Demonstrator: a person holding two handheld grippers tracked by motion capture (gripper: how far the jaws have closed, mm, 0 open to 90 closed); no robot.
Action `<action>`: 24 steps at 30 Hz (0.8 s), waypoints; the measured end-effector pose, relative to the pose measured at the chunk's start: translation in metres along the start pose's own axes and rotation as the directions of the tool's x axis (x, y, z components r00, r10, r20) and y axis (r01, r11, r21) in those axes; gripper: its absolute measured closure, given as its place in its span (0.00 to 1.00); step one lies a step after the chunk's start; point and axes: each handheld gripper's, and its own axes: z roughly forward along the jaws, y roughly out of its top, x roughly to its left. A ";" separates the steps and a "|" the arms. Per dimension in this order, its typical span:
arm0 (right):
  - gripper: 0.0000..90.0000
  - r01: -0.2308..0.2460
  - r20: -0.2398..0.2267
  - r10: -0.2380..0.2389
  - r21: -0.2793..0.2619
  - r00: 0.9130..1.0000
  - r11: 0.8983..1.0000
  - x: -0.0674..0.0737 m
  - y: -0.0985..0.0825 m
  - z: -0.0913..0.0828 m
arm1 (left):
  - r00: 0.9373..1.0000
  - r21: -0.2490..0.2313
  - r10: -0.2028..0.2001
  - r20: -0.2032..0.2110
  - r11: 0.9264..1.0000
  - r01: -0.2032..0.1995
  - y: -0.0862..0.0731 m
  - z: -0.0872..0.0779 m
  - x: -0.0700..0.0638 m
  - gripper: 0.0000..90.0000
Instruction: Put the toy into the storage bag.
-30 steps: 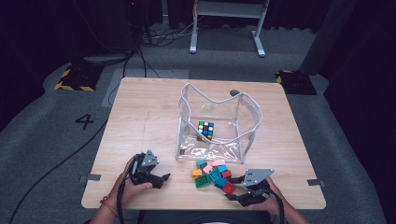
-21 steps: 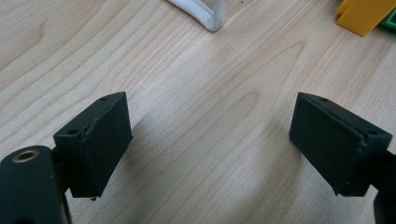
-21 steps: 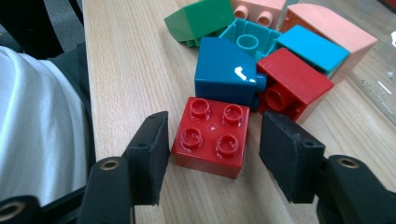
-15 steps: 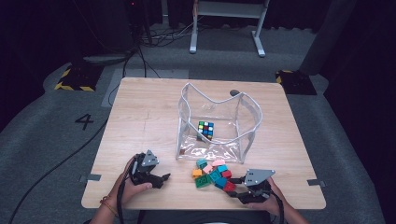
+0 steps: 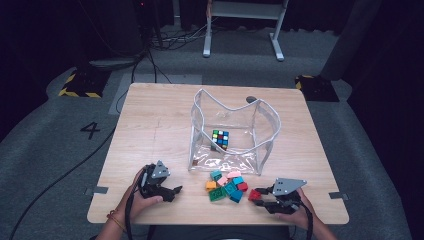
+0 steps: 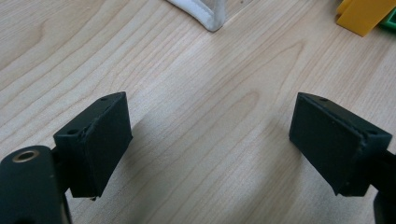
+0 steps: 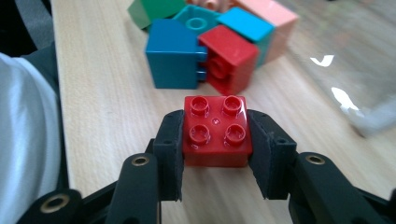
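A red four-stud brick (image 7: 215,130) sits between the pads of my right gripper (image 7: 215,154), whose jaws have just been closing and now press on both its sides. From above, that red brick (image 5: 254,194) and the right gripper (image 5: 261,197) lie right of a pile of coloured bricks (image 5: 227,186) near the table's front edge. A clear plastic bag (image 5: 232,132) stands open behind the pile with a colour cube (image 5: 220,139) inside. My left gripper (image 5: 172,192) rests open on the wood, left of the pile; between its jaws (image 6: 205,149) is bare table.
A blue brick (image 7: 175,53) and another red brick (image 7: 231,58) lie just ahead of the held one. The bag's white-trimmed corner (image 6: 205,14) and a yellow brick (image 6: 364,16) lie beyond the left gripper. A person's white sleeve (image 7: 25,135) is at the left.
The right gripper has pulled away from the pile toward the right with a red brick between its jaws. The left gripper has stayed put.
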 end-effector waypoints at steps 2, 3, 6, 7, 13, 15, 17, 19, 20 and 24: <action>0.66 -0.012 0.016 0.012 -0.006 1.000 1.000 -0.005 -0.002 -0.005 | 1.000 0.000 0.000 0.000 1.000 0.000 0.000 0.000 0.000 0.15; 0.66 -0.017 0.026 0.017 -0.013 1.000 1.000 -0.008 -0.002 -0.007 | 1.000 0.000 0.000 0.000 1.000 0.000 0.000 0.000 0.000 0.15; 0.66 -0.033 0.057 0.034 -0.027 0.998 0.999 -0.019 -0.005 -0.016 | 1.000 0.000 0.000 0.003 1.000 0.000 0.000 0.000 0.000 0.15; 0.66 -0.046 0.071 0.048 -0.028 0.996 0.999 -0.021 -0.006 -0.019 | 1.000 0.000 0.001 0.001 1.000 -0.001 0.000 0.000 0.000 0.15; 0.66 -0.068 0.136 0.075 -0.052 0.988 0.996 -0.042 -0.007 -0.032 | 1.000 0.000 0.000 0.002 1.000 0.000 0.000 0.000 0.000 0.15; 0.66 -0.075 0.157 0.083 -0.059 0.984 0.995 -0.048 -0.005 -0.035 | 1.000 0.000 0.000 0.003 1.000 0.000 0.000 0.000 0.000 0.15; 0.66 -0.095 0.173 0.107 -0.075 0.979 0.993 -0.054 -0.003 -0.040 | 1.000 0.000 0.000 0.003 1.000 0.000 0.000 0.000 0.000 0.15; 0.66 -0.103 0.197 0.118 -0.087 0.973 0.991 -0.060 0.001 -0.046 | 1.000 0.000 0.000 0.003 1.000 0.000 0.000 0.000 0.000 0.15; 0.66 -0.110 0.206 0.127 -0.094 0.970 0.989 -0.064 0.003 -0.050 | 1.000 -0.002 -0.001 0.001 1.000 0.001 0.000 0.000 0.000 0.15; 0.66 -0.107 0.239 0.133 -0.122 0.962 0.987 -0.079 0.011 -0.063 | 1.000 0.000 0.001 0.001 1.000 -0.001 0.000 0.000 0.000 0.15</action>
